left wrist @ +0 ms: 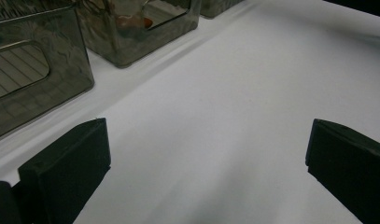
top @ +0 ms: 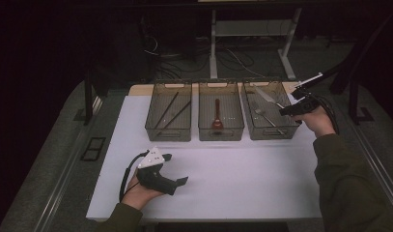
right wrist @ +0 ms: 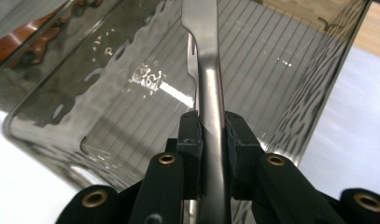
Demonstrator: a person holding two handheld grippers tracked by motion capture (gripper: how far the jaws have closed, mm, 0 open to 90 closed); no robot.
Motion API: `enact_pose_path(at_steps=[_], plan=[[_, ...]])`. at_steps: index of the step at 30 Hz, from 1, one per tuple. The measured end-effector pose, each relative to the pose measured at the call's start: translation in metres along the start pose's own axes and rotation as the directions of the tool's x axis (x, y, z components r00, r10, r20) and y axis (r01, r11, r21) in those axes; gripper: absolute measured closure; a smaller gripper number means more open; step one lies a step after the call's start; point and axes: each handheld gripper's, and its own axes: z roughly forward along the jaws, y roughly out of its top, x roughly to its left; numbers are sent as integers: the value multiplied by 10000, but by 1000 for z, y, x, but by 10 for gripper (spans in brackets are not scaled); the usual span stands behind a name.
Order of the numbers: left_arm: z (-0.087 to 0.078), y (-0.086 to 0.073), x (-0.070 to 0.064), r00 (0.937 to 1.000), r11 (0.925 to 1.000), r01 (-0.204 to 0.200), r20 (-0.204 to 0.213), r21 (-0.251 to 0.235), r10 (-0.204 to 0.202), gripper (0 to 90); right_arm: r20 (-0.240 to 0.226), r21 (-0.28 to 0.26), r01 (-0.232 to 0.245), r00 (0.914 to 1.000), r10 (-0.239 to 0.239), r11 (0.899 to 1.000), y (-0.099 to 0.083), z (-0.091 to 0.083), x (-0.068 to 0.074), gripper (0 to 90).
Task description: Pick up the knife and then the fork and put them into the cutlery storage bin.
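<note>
My right gripper [top: 287, 110] [right wrist: 211, 128] is shut on the handle of a silver knife [top: 264, 94] [right wrist: 207, 56], held above the right smoked-plastic bin [top: 270, 131] [right wrist: 290, 93]. The blade points out over the bin, away from the hand. A silver fork [top: 266, 117] lies on that bin's floor. My left gripper [top: 175, 169] [left wrist: 206, 154] rests low over the white table [top: 232, 179], its jaws wide apart with nothing between them.
Three bins stand in a row at the back of the table. The left bin [top: 168, 130] [left wrist: 33, 70] holds dark chopsticks [top: 169, 113]; the middle bin [top: 220, 131] [left wrist: 131, 28] holds a wooden spoon [top: 217, 116]. Desk legs and cables lie beyond.
</note>
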Motion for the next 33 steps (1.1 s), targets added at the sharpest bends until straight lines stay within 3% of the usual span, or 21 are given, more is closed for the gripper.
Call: enact_pose_path(at_steps=[9, 15, 23, 28, 33], plan=[[1, 0, -1, 9999, 9999, -53, 87, 104, 52, 0, 122, 730, -124, 9999, 115, 9973, 9, 18, 4, 771], [0, 1, -2, 9999, 10000, -53, 85, -79, 53, 0, 167, 1159, 63, 9998, -83, 9932, 11, 29, 8, 770], [0, 1, -2, 9999, 10000, -90, 135, -28, 91, 0, 304, 1439, 141, 9994, -187, 9895, 15, 36, 11, 767], [0, 1, -2, 9998, 9999, -102, 160, -1, 102, 0, 319, 1437, 122, 9993, -170, 9895, 14, 38, 11, 762], [0, 0, -2, 9998, 10000, -83, 166, 2, 83, 0, 93, 836, 85, 9999, -93, 9965, 16, 31, 10, 714]])
